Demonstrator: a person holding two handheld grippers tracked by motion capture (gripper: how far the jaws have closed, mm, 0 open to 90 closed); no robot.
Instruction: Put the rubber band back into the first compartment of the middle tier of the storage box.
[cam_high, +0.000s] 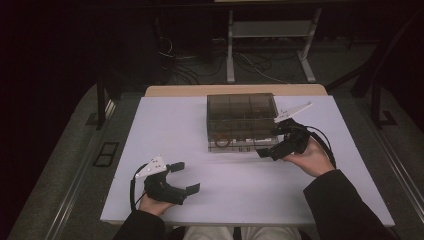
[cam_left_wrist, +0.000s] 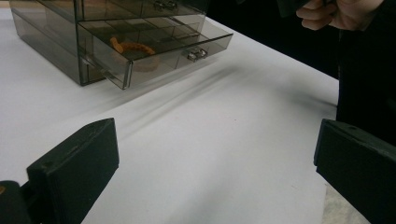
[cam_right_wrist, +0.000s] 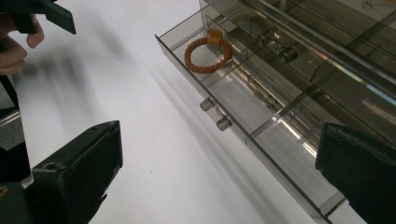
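Orange bracelet (cam_right_wrist: 208, 54) in drawer (cam_right_wrist: 261, 135), beyond gaping right claw (cam_right_wrist: 219, 182).

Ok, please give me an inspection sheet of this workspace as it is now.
Surface: white table, bare apart from the box.
Job's things: smoky clear drawer box at the far middle; its bottom drawer is pulled out; a brown braided ring lies in one end compartment.
Clutter: nothing seen.
Grippers: left gripper open, near the front edge, holding nothing; right gripper open, jaws at the drawer's right front, holding nothing.
Cables: a black cable loops from the left gripper, another from the right.
Surroundings: dark floor, metal frame and loose wires behind the table.
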